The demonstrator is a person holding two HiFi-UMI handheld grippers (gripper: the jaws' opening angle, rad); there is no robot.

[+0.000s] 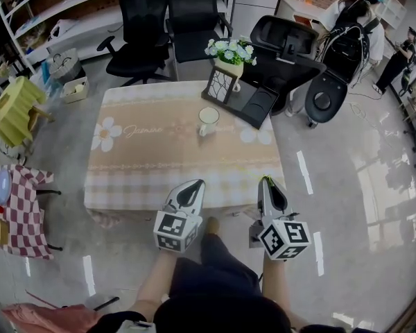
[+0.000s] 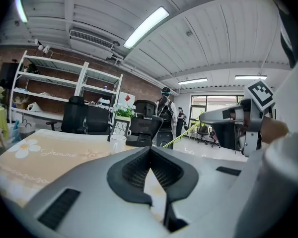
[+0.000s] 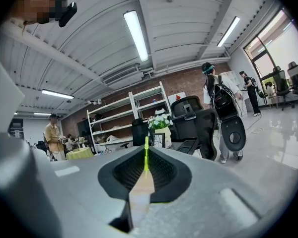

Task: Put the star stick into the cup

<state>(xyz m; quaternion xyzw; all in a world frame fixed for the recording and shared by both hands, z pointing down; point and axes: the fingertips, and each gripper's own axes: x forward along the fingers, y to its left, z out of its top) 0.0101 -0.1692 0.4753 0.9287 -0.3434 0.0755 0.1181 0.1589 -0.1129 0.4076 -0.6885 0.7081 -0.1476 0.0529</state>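
Observation:
The white cup (image 1: 208,121) stands on the far half of the beige flowered tablecloth (image 1: 159,158); it also shows in the left gripper view, cup (image 2: 117,143). My right gripper (image 1: 265,180) hangs over the table's near edge, shut on the thin yellow-green star stick (image 3: 146,155), which pokes forward past the jaw tips. From the left gripper view the stick (image 2: 181,135) slants out of the right gripper (image 2: 223,115). My left gripper (image 1: 196,184) is beside it, also at the near edge. Its jaws (image 2: 150,152) are shut with nothing in them. The stick's star end is not discernible.
A lantern vase of white flowers (image 1: 227,71) sits at the table's far edge beside a black tray. Black office chairs (image 1: 170,19) stand behind, one tipped chair (image 1: 291,54) at the right. A checkered table (image 1: 17,210) and a yellow table (image 1: 17,109) are at the left. People (image 1: 353,19) stand far right.

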